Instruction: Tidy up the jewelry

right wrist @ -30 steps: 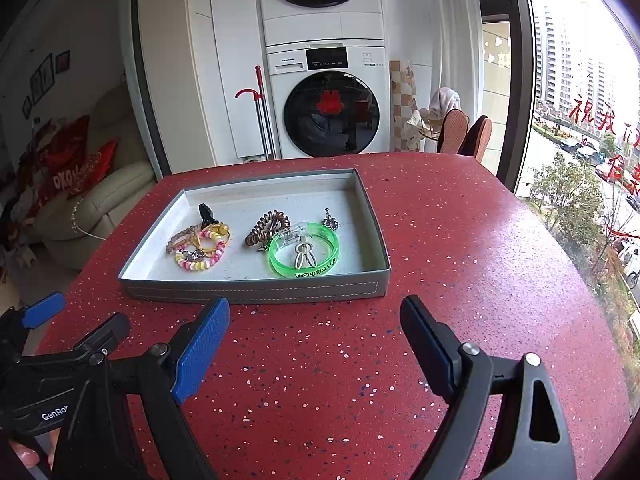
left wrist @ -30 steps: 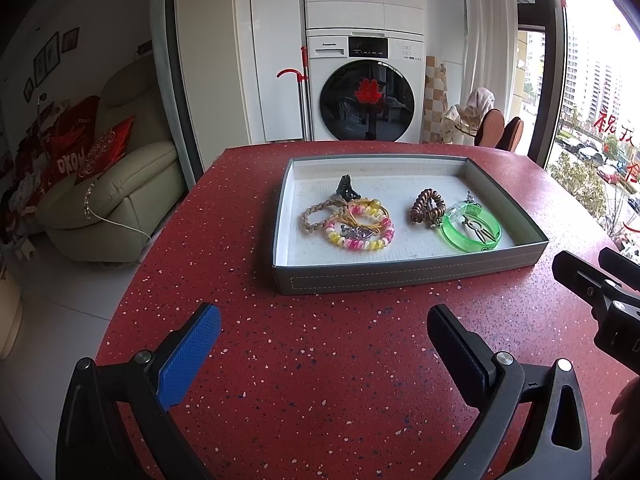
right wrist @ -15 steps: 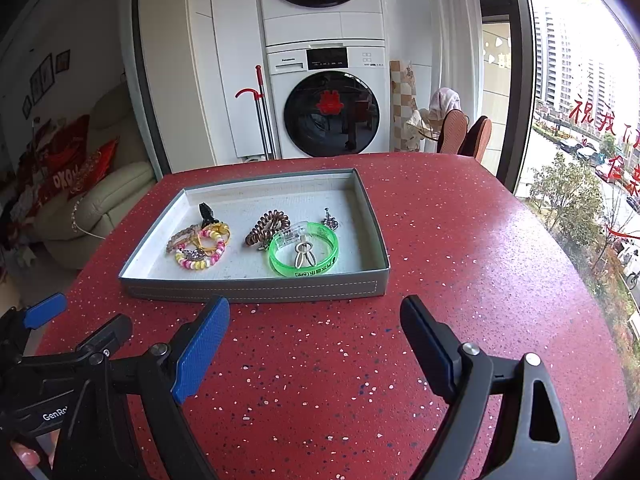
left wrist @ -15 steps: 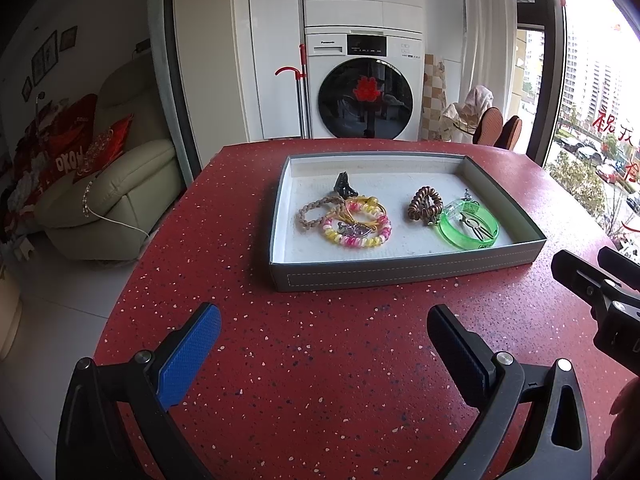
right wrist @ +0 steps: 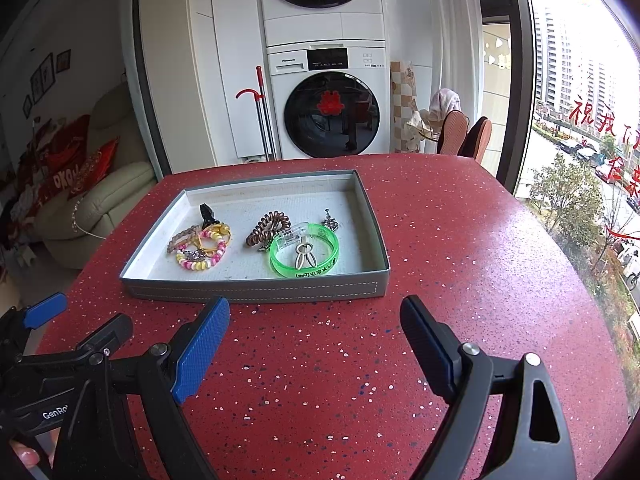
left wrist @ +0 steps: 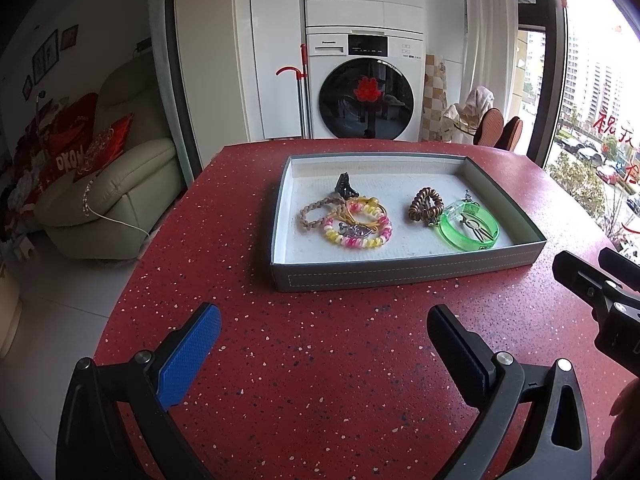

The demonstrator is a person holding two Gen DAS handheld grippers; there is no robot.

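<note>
In the left wrist view, the left gripper [left wrist: 324,326] hovers over the red speckled table [left wrist: 320,360] with its jaws spread wide, holding and touching nothing. Beyond its fingertips sits a grey tray [left wrist: 400,274], near the table's far edge. Inside the tray, toward its left side, a braided bracelet [left wrist: 316,212] and a pink-and-yellow beaded bracelet [left wrist: 358,228] overlap, with a small dark clip [left wrist: 346,187] just behind them. Toward the tray's right side lies a brown spiral hair tie [left wrist: 425,204], touching a green bangle [left wrist: 468,230] near the front right corner. The black fingers of the right gripper [left wrist: 592,272] reach in from the right edge of this view, over the table and just outside the tray's front right corner.

In the right wrist view, the right gripper [right wrist: 314,320] is also wide open and empty, its fingertips just short of the tray's [right wrist: 256,290] front wall. The green bangle [right wrist: 304,250] rests close to that wall with a pale metal charm [right wrist: 304,257] inside its ring. A small silver piece [right wrist: 330,222] lies behind it. The left gripper [right wrist: 80,320] shows at the lower left, jaws apart, above the table's near left edge.
</note>
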